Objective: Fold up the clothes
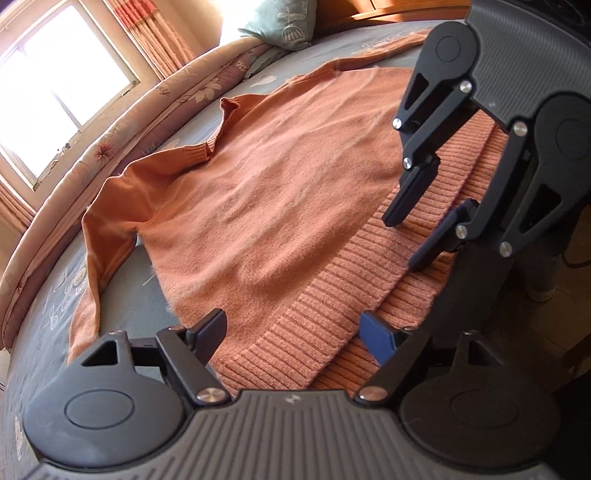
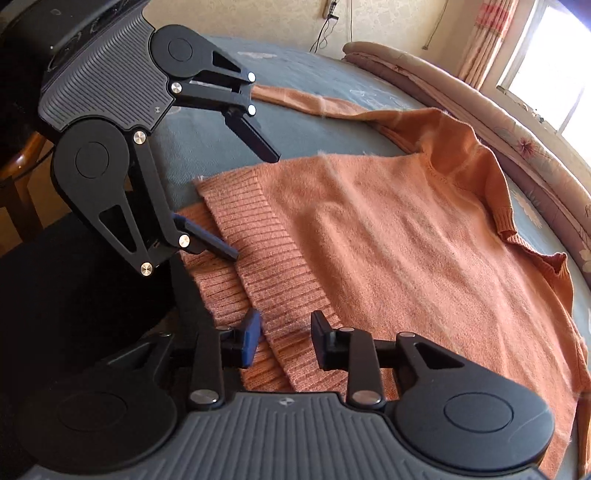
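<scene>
Ribbed hem of orange sweater sits between your left gripper jaws, spread wide, pads not pressing. Your right gripper straddles same hem, narrower gap, nothing pinched. One fuzzy knit sweater, flat on grey-blue floral bedsheet. Two grippers. Left view alone shows teal pillow; right view alone shows dangling wall cable. One rolled quilt by window.

No readable text, label, brand or number shows in either view. Each gripper body carries a tiny pale mark near its front edge, perhaps a logo, too small to make out as letters.
</scene>
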Demonstrator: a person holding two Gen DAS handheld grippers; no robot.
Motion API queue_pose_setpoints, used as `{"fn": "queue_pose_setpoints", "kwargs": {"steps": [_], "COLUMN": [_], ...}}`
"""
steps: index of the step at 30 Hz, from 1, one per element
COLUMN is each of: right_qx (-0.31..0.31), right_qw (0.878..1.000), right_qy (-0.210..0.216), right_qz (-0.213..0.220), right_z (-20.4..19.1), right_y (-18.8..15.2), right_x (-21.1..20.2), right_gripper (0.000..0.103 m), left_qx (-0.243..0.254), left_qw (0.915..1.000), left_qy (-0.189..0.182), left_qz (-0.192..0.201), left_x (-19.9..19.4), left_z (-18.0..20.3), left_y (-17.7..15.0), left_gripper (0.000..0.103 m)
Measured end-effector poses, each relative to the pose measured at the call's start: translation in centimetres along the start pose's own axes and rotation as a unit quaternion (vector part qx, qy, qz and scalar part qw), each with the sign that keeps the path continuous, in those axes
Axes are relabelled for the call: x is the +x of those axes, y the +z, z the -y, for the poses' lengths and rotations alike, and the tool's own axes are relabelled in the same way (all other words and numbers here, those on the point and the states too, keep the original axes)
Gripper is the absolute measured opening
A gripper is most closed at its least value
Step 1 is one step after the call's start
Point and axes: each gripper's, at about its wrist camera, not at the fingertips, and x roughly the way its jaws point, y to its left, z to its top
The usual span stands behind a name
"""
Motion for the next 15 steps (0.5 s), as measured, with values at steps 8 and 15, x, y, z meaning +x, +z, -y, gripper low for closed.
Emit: {"fn": "queue_pose_setpoints", "kwargs": {"steps": [8,15], "right_qx": [0.014,0.049], "right_qw": [1.000,0.998], "right_qy": [-0.013,-0.037], "right_qz": [-0.001,0.027], "right_z": [0.9,2.6], "right_y": [0.9,1.9], "right_x": [-0.1,-1.8], "right_gripper": [0.009,0.010], "left_qx": [0.040,0.074], "left_qw": [0.9991,0.9972], "left_qy": [-0.013,-0.011], "left_qz": [0.005,0.005], "left_x": [1.1,2.6], "left_z": [1.2,0.5], "left_y": [2.0,4.0], "left_gripper": [0.081,0.030]}}
